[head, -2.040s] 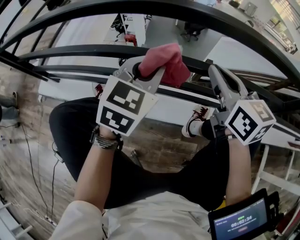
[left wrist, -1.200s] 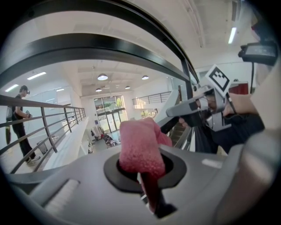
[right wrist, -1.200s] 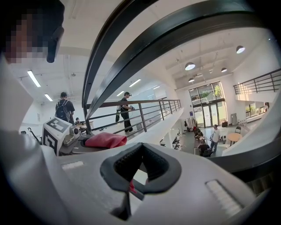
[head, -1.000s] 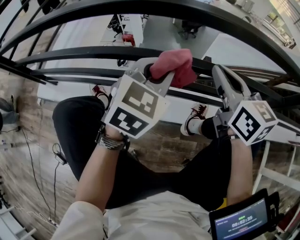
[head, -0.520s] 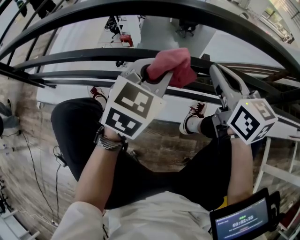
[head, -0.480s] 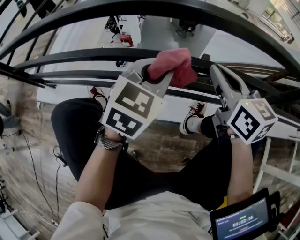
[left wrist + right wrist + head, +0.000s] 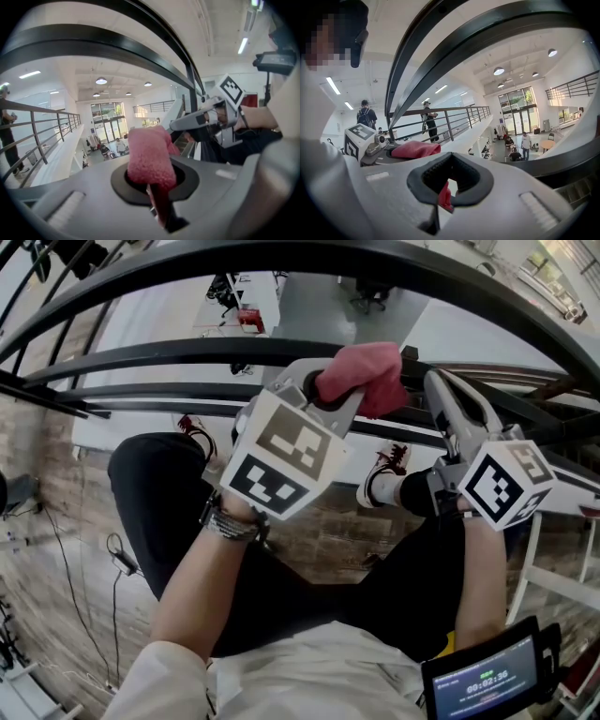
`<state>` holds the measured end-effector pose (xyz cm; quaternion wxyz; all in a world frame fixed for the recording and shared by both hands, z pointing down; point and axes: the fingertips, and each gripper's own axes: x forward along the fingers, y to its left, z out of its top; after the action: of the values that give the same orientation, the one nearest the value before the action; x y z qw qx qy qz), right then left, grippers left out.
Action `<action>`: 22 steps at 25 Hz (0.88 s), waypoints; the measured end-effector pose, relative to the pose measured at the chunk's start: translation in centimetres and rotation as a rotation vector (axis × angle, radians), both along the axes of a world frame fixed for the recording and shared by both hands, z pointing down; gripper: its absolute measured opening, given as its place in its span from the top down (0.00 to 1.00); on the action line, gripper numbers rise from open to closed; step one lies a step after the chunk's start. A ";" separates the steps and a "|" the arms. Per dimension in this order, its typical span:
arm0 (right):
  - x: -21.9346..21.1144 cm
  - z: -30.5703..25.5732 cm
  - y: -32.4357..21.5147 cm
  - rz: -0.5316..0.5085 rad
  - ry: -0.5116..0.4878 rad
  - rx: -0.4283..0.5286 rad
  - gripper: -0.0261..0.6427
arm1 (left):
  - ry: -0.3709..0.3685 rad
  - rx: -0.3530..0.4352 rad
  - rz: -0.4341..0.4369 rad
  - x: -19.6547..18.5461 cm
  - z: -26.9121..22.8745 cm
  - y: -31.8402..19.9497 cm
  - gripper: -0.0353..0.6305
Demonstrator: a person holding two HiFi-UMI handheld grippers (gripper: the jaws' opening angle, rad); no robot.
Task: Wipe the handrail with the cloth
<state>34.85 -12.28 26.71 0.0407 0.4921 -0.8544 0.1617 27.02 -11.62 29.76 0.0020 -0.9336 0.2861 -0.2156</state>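
left gripper (image 7: 325, 390) fingers clamp fuzzy pink cloth (image 7: 367, 374) against black metal handrail (image 7: 159, 351) running crosswise; right gripper (image 7: 437, 387) fingers closed, alongside.

Showed a brown plank floor (image 7: 319, 531) below the handrail (image 7: 169, 351), bearing a red-and-white shoe (image 7: 384, 479) at centre right and a second shoe (image 7: 192, 427) further left, beside a black trouser leg. Carried thin black cables (image 7: 123, 562) trailing over the planks along the left edge. Bore a white frame (image 7: 523, 568) at the right, its legs planted on the boards.
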 end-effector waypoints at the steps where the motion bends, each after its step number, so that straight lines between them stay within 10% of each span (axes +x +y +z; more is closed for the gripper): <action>1: 0.1 0.0 0.0 0.003 -0.002 0.000 0.96 | -0.002 -0.001 0.004 0.1 0.1 0.0 0.90; 22: 1.2 0.2 0.6 0.028 -0.028 0.004 0.96 | -0.025 -0.036 0.037 1.2 1.1 0.6 0.91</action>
<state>36.05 -11.72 26.92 0.0253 0.5019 -0.8482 0.1674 28.25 -11.04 30.89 -0.0074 -0.9359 0.2647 -0.2322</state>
